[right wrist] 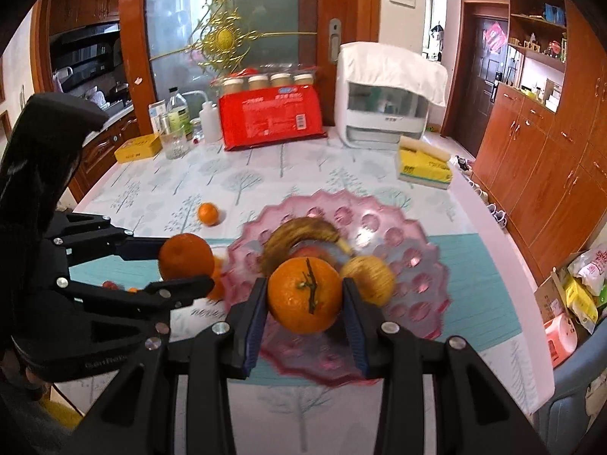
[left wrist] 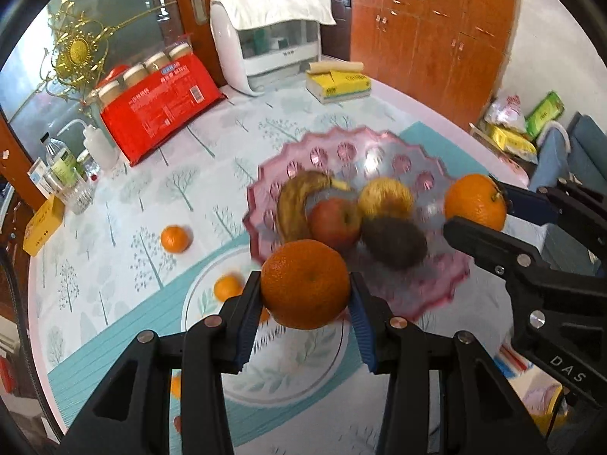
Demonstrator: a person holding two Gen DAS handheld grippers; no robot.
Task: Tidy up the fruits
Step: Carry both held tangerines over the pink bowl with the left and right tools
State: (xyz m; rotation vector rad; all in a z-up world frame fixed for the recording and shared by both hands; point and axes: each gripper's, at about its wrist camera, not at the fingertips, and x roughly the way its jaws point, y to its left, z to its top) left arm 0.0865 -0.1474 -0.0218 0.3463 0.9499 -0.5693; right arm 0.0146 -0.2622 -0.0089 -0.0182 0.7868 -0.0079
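Nearest: left hand-held gripper [left wrist: 305, 303] clamped on an orange [left wrist: 305, 284], navel dimple facing the camera, lifted clear of the white plate [left wrist: 288, 386] beneath. Right hand-held gripper [right wrist: 305, 299] likewise closed on a second orange [right wrist: 304, 295], stem and twig turned toward the lens, twig running roughly top to bottom. Both carried above the near rim of the pink fruit bowl [right wrist: 425, 265], presumably for dropping in. Further in: banana [right wrist: 299, 237] lying curved, long axis across the bowl, beside an apple [left wrist: 335, 222] and a yellowish fruit [right wrist: 370, 278]. Beyond, on the bench [right wrist: 265, 178], one small orange [right wrist: 208, 214] alone, well apart from the bowl.
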